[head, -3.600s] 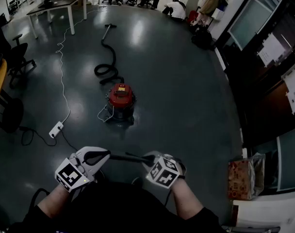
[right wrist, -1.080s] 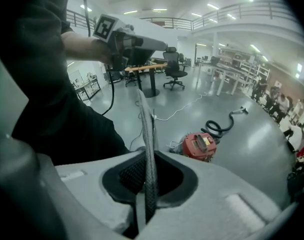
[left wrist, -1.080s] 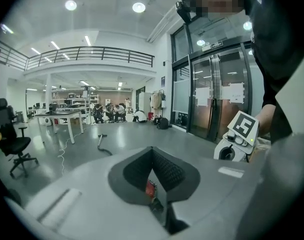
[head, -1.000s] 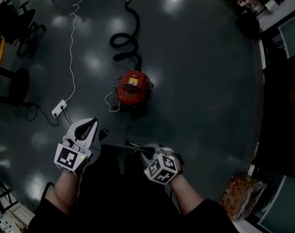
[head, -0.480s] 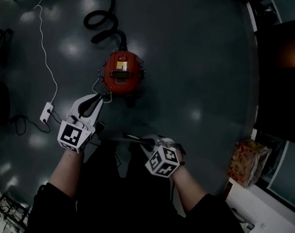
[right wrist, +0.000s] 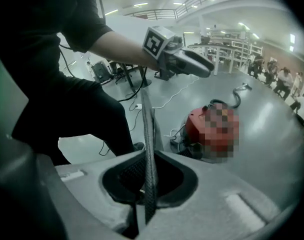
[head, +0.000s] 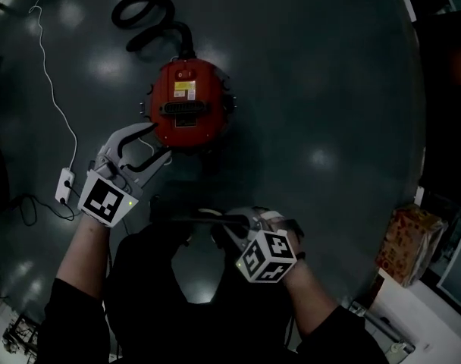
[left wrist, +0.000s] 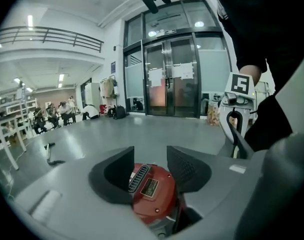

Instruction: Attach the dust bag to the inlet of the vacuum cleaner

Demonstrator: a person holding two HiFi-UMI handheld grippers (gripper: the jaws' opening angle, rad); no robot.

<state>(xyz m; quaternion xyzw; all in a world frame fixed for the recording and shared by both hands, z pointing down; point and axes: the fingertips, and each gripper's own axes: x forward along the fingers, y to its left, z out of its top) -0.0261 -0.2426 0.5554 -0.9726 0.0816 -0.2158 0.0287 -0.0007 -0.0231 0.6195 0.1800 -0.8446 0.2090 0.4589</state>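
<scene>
One dust bag [right wrist: 148,131] is pinched in the right hand-held gripper [right wrist: 148,181], near the vacuum cleaner [head: 186,103].

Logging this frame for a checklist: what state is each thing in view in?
Left gripper: open, empty; jaws have just been opening.
Right gripper: shut on the thin dark dust bag.
That dust bag: held, not yet attached.
Round red vacuum cleaner: upright, lid on.
Black hose: coiled, joined to the vacuum cleaner.
White power strip: lying on the floor.
</scene>
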